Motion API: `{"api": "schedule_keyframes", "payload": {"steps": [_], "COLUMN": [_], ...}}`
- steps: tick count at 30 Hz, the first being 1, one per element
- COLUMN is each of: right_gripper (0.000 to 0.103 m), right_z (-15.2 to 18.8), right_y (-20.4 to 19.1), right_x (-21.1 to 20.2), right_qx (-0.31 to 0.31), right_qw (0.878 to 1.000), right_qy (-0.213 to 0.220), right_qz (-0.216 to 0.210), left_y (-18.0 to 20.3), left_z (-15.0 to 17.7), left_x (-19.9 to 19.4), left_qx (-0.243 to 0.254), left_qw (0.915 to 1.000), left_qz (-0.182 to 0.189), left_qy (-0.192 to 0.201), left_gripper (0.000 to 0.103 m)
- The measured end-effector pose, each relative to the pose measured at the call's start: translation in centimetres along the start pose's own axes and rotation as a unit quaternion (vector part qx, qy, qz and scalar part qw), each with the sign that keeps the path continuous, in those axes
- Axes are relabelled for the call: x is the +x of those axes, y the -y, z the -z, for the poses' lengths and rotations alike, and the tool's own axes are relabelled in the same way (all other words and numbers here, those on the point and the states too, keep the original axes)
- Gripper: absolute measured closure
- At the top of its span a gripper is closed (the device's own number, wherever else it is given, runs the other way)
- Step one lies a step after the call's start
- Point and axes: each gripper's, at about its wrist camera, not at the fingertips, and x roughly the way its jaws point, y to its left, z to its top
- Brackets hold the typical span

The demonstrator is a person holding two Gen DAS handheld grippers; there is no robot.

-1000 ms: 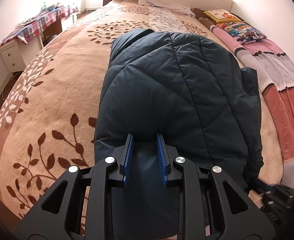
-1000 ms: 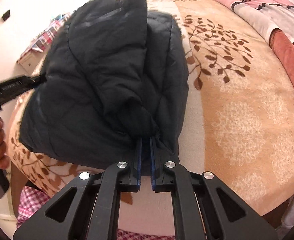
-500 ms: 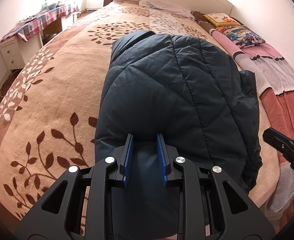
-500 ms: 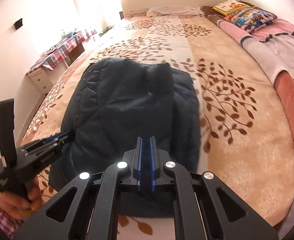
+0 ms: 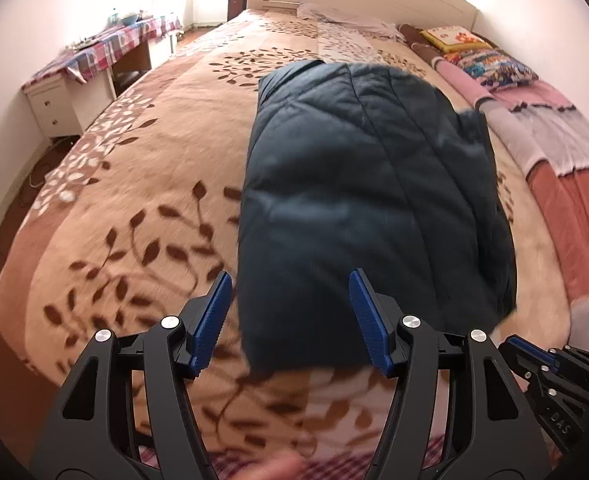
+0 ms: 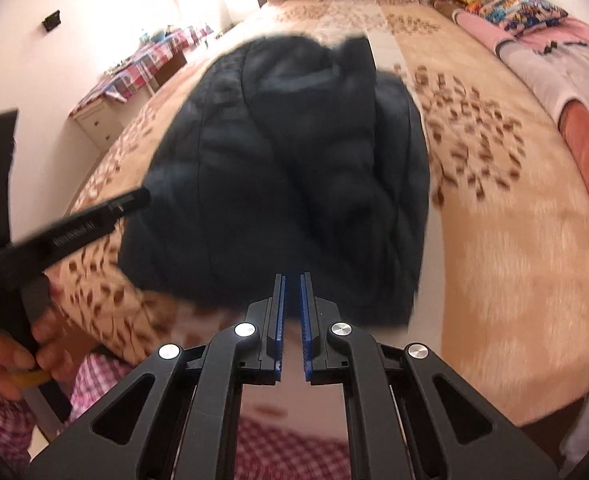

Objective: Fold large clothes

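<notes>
Dark quilted jacket [image 5: 370, 200] lies folded in a bundle on the leaf-patterned bedspread [image 5: 134, 184], near the bed's near edge. Left gripper [image 5: 290, 316] jaws just opened wide, pads clear of the fabric. Right gripper [image 6: 292, 328] clenched shut, empty, near the jacket's hem.

The jacket [image 5: 370, 200] is dark navy quilted cloth, puffy, with a faint sheen along its stitched panels. Under it the bed [image 5: 134, 184] wears a soft, matt, fleecy beige blanket printed with brown leaves. The left claw [image 5: 290, 320] is matt black plastic with ribbed blue pads [image 5: 210, 320] and bright metal screws; the right claw [image 6: 292, 328] looks the same.
</notes>
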Motion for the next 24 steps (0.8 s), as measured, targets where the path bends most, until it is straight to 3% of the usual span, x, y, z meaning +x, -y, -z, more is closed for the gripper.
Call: {"api": "schedule_keyframes", "payload": {"steps": [11, 24], "right_gripper": [0.096, 0.096], "right_z": [6.3, 7.5], "right_y": [0.5, 0.1], "right_x": [1.4, 2.0], "right_qx": [-0.006, -0.020], "right_qw": [0.998, 0.997], "right_qy": [-0.057, -0.073], "right_qz": [0.012, 0.017], "left_y": [0.7, 1.4], "left_z": [6.4, 7.2], "left_x": [-0.9, -1.2], "left_qx": [-0.002, 0.000], "left_qw": [0.9984, 0.9982], "left_qz": [0.005, 0.007], "left_qy": [-0.056, -0.060], "left_gripper": [0.043, 0.043]}}
